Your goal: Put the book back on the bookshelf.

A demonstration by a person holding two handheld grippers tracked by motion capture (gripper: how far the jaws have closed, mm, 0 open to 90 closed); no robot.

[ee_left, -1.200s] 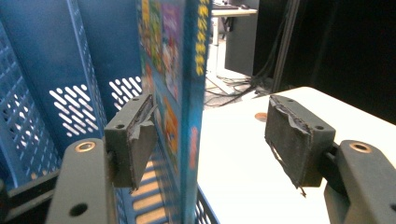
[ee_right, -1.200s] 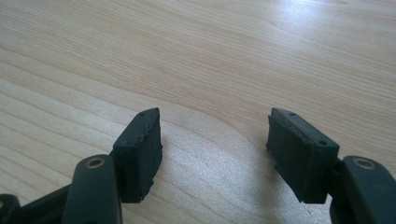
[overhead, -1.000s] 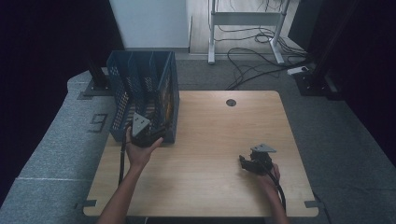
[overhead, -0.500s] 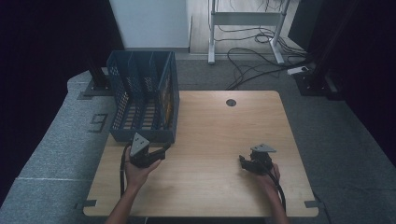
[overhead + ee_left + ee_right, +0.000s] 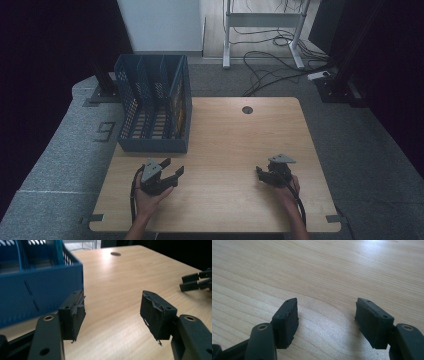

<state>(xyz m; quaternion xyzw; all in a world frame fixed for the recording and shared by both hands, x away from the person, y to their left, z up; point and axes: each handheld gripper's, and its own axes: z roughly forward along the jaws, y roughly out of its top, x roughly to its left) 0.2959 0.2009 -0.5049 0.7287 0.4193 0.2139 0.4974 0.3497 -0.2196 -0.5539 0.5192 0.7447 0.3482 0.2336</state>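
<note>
1 blue crate, 1 table, 2 grippers: left gripper, right gripper, both empty

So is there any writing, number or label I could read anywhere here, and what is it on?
"9": a dark numeral set into the grey floor mat, left of the blue crate.
Something orange and yellow stands in the crate's right-hand slot; any print on it is too blurred to read.
Nothing readable on the table or on either gripper.
</note>
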